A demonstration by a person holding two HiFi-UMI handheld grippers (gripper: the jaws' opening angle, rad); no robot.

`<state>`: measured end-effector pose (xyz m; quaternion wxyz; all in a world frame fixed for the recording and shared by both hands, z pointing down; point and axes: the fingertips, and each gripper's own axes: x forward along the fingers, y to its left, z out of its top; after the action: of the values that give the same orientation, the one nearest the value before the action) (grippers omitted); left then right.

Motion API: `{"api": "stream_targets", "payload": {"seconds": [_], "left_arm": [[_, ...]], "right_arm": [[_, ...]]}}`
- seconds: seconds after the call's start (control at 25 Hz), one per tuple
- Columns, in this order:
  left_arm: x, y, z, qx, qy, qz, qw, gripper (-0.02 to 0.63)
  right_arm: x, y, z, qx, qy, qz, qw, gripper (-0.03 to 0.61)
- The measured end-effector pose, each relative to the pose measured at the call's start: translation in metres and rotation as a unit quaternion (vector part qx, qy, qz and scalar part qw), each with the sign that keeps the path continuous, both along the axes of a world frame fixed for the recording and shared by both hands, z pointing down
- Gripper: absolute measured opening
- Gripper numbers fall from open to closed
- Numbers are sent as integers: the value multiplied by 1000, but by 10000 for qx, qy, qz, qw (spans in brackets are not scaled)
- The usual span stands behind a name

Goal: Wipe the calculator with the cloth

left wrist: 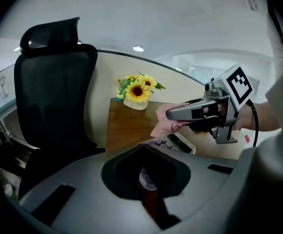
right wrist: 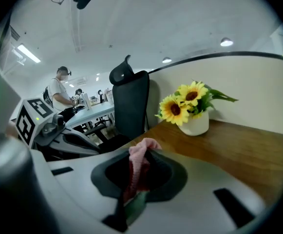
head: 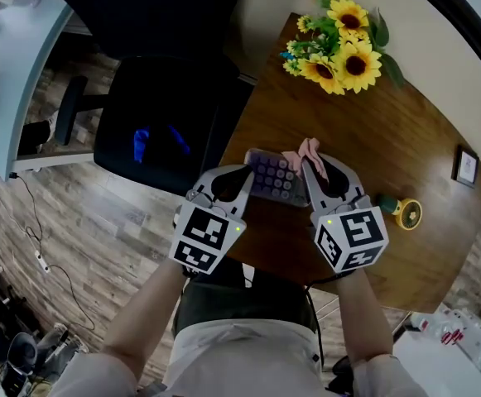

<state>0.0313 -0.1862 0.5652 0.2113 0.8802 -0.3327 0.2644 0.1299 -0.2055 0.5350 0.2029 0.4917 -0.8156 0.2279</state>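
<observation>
The right gripper [head: 313,172] has its jaws pinched on a bunched pink cloth [right wrist: 139,162], whose folds stick up above the jaw tips. The left gripper [head: 244,180] has its jaws closed on the left end of the calculator [head: 271,177]. The calculator is a pale lilac slab with rows of rounded keys and a dark, white-rimmed display, and it sits between the two grippers on the near side of the sunflowers [head: 339,46], over the wooden table [head: 389,131] by its chair-side edge, with the cloth touching the end farther from the black chair [head: 161,131].
</observation>
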Motion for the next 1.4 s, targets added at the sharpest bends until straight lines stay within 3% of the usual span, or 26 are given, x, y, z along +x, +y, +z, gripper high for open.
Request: {"api": "stream_targets", "payload": {"seconds": [0.28, 0.44, 0.72, 0.88, 1.08, 1.24, 1.4], "left_arm": [[6, 6, 24, -128, -268, 125, 9995, 3], [6, 6, 25, 132, -448, 89, 9989, 3], [6, 6, 27, 277, -639, -147, 9975, 3], [6, 6, 28, 222, -564, -181, 9980, 3], [5, 7, 27, 108, -301, -166, 9994, 3], [4, 7, 26, 14, 53, 33, 10000, 3], [3, 10, 25, 16, 229, 79, 9997, 3]], "right_arm": [[-21, 9, 32, -396, 417, -375, 9976, 51], [-37, 20, 37, -359, 750, -793, 9934, 48], [-54, 52, 41, -409, 796, -1338, 9870, 43], [-55, 76, 43, -629, 767, -1615, 9819, 41], [-52, 124, 63, -1363, 840, -2017, 9663, 40], [-32, 130, 55, -1394, 401, -1438, 9789, 40], [-5, 81, 10, -824, -209, -463, 9953, 42]]}}
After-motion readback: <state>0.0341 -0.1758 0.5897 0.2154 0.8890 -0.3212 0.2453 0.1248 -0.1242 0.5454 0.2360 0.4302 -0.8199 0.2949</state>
